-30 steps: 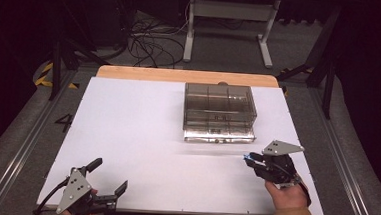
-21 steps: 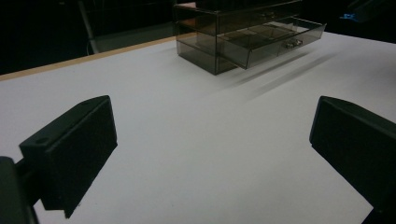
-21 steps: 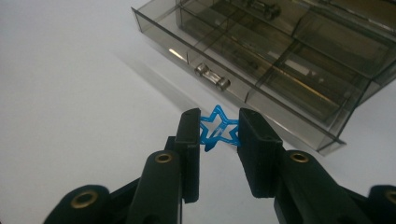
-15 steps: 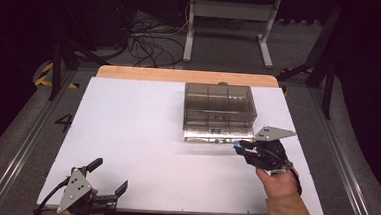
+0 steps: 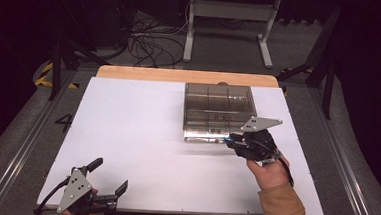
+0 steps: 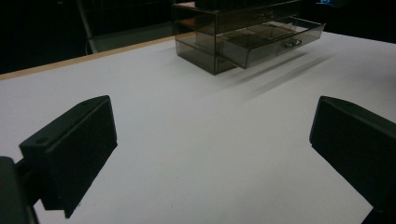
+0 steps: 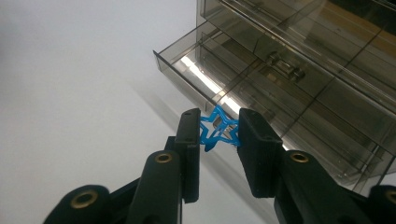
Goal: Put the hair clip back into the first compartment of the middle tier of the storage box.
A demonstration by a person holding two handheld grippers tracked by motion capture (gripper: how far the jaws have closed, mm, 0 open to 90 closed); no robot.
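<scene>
The right claw (image 7: 218, 133) pinches a small blue star (image 7: 217, 130) by its edges just above the open bottom drawer (image 7: 224, 88) of a smoky clear drawer box (image 5: 218, 106); the star looks thin and springy, so a loosened or skewed grip could flick it onto the bench, or a low approach could catch it on the drawer's front wall. The left claw (image 5: 107, 182) rests wide and empty at the near corner of the white bench (image 5: 127, 123), well apart, in a dark room with cables (image 5: 147, 45) and a metal stand (image 5: 229, 19) behind.
</scene>
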